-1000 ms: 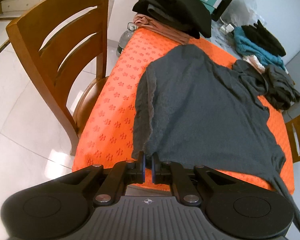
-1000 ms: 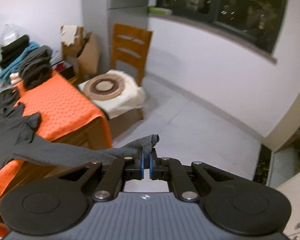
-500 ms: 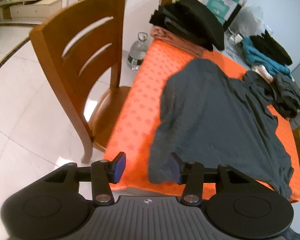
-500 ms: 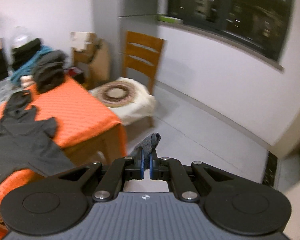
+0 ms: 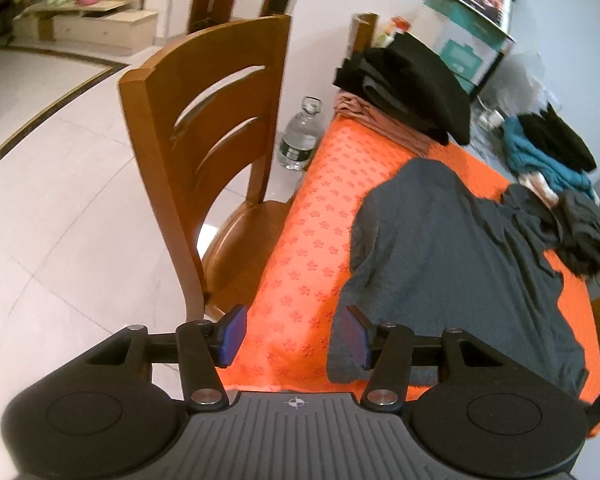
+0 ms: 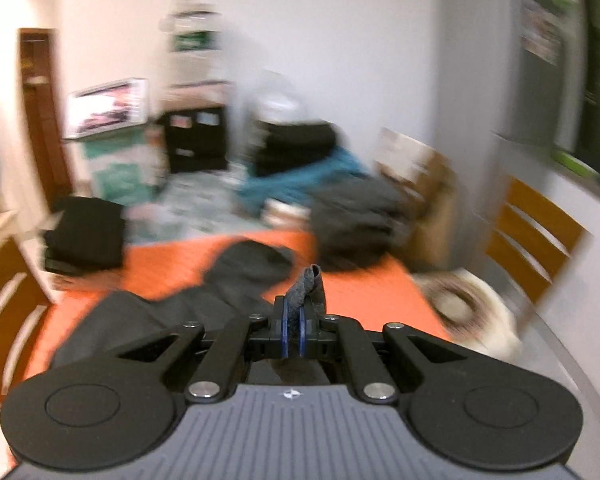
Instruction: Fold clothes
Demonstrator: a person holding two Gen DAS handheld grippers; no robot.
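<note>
Left wrist view: the left gripper (image 5: 294, 338) gapes wide above the orange desk (image 5: 320, 216), where a grey shirt (image 5: 452, 248) lies spread. Right wrist view, blurred: the right gripper (image 6: 294, 334) pinches the shirt's sleeve (image 6: 306, 286).

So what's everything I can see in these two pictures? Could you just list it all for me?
Grey top: one, dark grey, spread on the table; sleeve end pinched in the right gripper.
Tablecloth: one, orange with a flower pattern, covering the table.
Folded pile: one, black clothes on a pinkish one, far left corner of the table.
Loose clothes: a heap, teal and black, far end of the table.
Chair: one, brown wood, left of the table.
Second chair: one, brown wood, right of the table.
Water bottle: one, clear, on the floor behind the chair.
Box: one, teal and white, beyond the table.
Left gripper: black, blue pads, open.
Right gripper: black, shut on the sleeve.
</note>
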